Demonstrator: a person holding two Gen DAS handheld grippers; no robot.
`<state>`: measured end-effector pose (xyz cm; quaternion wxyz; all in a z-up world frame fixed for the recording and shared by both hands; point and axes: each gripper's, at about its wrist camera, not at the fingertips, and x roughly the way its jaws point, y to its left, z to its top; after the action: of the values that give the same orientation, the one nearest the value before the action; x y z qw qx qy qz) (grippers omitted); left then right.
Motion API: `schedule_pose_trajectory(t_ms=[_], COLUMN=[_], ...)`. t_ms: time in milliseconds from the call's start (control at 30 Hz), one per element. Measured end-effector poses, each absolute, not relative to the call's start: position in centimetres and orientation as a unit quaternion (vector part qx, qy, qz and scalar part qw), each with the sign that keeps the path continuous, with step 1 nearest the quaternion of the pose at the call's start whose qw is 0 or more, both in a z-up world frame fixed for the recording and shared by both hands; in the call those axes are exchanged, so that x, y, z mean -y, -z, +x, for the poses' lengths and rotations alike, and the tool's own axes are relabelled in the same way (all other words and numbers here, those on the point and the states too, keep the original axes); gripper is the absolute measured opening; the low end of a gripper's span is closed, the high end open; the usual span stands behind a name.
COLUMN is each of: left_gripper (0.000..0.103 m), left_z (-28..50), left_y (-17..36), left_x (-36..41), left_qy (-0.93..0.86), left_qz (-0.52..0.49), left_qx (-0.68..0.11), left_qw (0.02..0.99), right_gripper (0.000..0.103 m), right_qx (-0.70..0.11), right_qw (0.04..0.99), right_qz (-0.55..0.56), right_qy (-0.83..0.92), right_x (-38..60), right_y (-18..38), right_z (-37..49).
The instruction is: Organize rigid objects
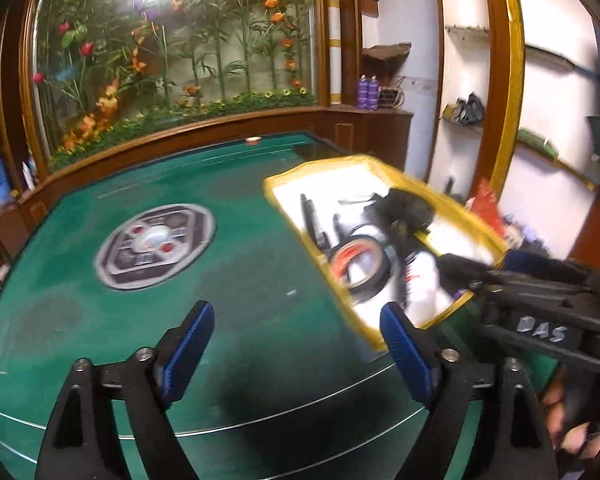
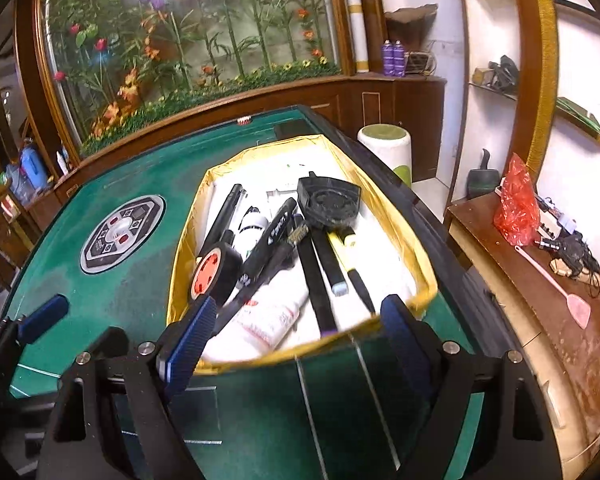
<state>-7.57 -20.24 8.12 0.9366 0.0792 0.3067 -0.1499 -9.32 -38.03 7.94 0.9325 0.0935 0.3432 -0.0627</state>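
Nearest, in the left wrist view: left gripper [image 1: 296, 344] spread wide over bare green table [image 1: 240, 280], nothing between its blue pads. At three o'clock, the right gripper's black body, with part of a hand under it at four o'clock.

In the right wrist view: right gripper [image 2: 296, 336] also spread, pinching nothing — its pads standing just at the near rim of the yellow-edged tray [image 2: 416, 264], left pad overlapping that rim in the picture.

Farther in, inside the tray: roll of black tape [image 2: 216, 272] with an orange core at the near left, a white bottle [image 2: 272, 316] lying flat, several black sticks and a yellow-handled tool [image 2: 346, 252] — all heaped lengthwise. At twelve o'clock, a black fan-shaped piece [image 2: 328, 200].

Out at ten o'clock on the table, a round control panel [image 2: 122, 232]. Beyond, a wall of flowers [image 2: 188, 40] behind glass.
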Motion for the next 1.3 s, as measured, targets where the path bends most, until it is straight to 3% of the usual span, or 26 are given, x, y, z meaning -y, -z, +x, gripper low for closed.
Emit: schedule_pose_trajectory(t_ms=[67,200,567,1300], left_gripper=[0.1,0.101,0.101,0.102], left_z=[-7.9,-8.1,-6.2,-8.0], left_y=[-7.9,-7.6,-6.4,-6.3], left_x=[19.7,18.9,17.4,20.1], left_qy=[0.143,0.13,0.152,0.089], left_qz=[0.094,0.108,0.062,0.179], left_qx=[-0.305,-0.304,-0.349,-0.306], left_qw=[0.937,0.938,0.923,0.931], right_gripper=[0.09,0.099,0.099,0.099], right_qx=[-0.334,-0.333,-0.337,-0.329], right_qw=[0.935,0.936,0.932,0.933], right_qz=[0.097,0.075,0.103,0.116], right_qy=[0.065,0.08,0.084,0.085], right_x=[37.8,37.1,38.1,38.5], right_y=[-7.5,-7.1,-6.1,-6.0], right_z=[-10.1,-10.3,-9.8,-10.3])
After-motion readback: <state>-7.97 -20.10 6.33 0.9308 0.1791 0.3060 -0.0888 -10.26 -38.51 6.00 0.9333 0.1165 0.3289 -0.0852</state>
